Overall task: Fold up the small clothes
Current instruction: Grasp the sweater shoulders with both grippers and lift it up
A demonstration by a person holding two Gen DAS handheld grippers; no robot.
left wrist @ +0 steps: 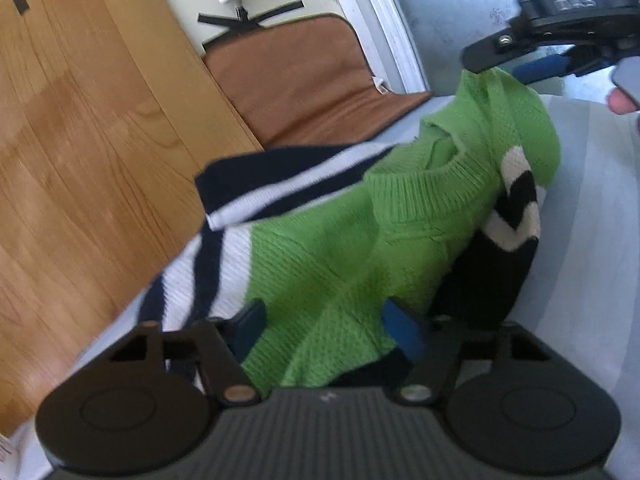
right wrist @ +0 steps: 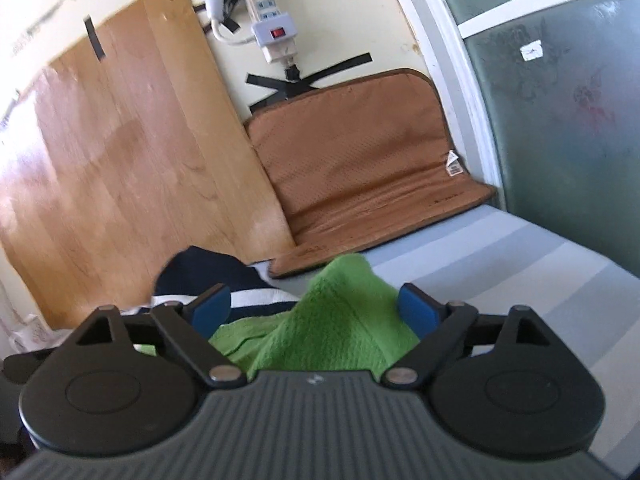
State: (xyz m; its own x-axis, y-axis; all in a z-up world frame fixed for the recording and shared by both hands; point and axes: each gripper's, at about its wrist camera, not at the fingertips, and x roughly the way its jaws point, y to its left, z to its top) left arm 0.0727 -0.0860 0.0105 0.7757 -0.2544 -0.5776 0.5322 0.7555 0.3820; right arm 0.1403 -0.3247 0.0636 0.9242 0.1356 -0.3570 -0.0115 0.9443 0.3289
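Note:
A small green knit sweater (left wrist: 332,252) with navy-and-white striped parts lies partly lifted over the grey striped surface (left wrist: 592,220). My left gripper (left wrist: 326,324) has green knit bunched between its blue pads (left wrist: 250,322), which stand apart. My right gripper (right wrist: 316,306) shows in the left wrist view (left wrist: 500,64) at the top right, lifting a green fold by its tip. In the right wrist view the green knit (right wrist: 332,320) rises between wide-set blue pads (right wrist: 416,308); a grip is unclear there.
A wooden board (left wrist: 88,152) leans against the wall on the left. A brown padded mat (right wrist: 360,168) stands at the back. A white power strip (right wrist: 272,20) hangs on the wall. A frosted glass door (right wrist: 560,100) is at the right.

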